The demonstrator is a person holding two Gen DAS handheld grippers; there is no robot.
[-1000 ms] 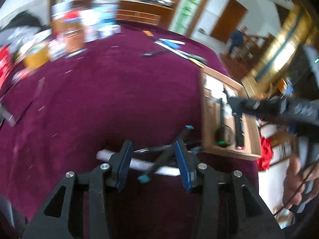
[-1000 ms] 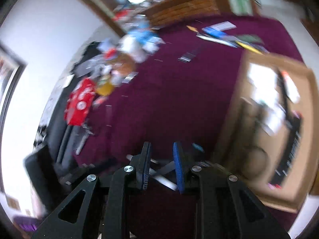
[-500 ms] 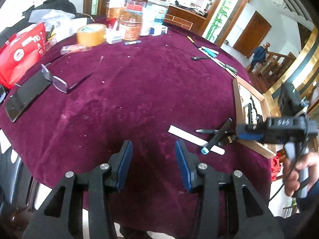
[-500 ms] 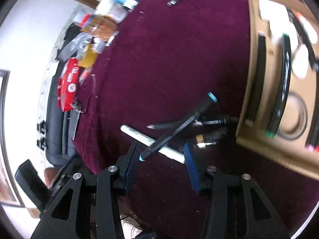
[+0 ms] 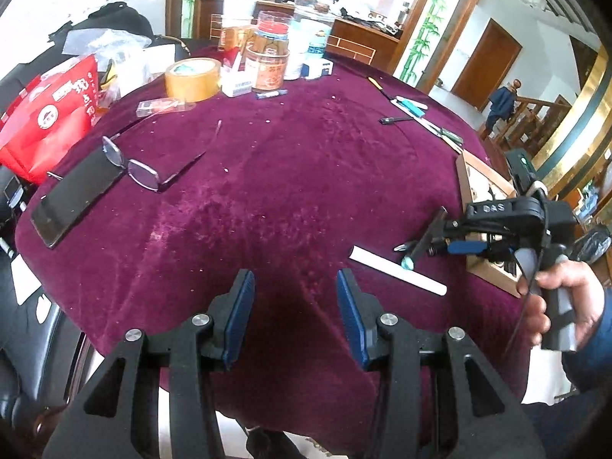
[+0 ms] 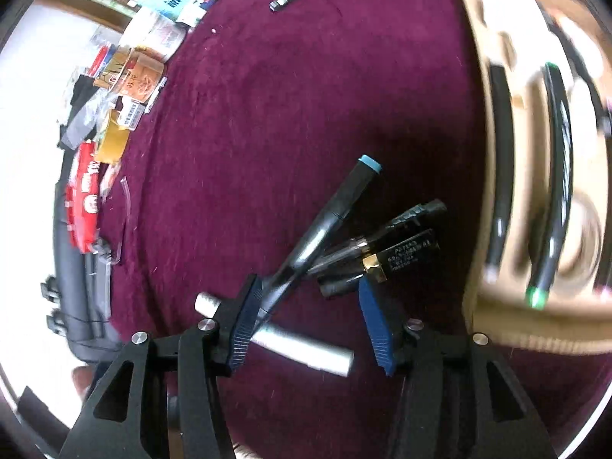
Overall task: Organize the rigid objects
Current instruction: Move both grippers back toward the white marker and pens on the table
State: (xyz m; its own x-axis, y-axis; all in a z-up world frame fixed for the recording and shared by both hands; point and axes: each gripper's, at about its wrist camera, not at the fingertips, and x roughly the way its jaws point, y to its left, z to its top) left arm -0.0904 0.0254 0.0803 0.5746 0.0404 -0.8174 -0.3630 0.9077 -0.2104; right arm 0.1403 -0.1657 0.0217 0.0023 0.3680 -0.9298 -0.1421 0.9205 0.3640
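Several pens lie crossed on the worktop beside the wooden tray; the right tool, jaws just widening, straddles them ungripped. Left tool hovers parted, empty.

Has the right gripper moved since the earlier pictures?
Yes. The right gripper has dropped closer to the pen pile beside the wooden tray, its jaws just opening; they straddle the white pen without pressing it.

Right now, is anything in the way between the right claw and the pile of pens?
Nothing blocks it. The right claw is open over the black pen with the blue cap, which lies across the white tube and dark pens.
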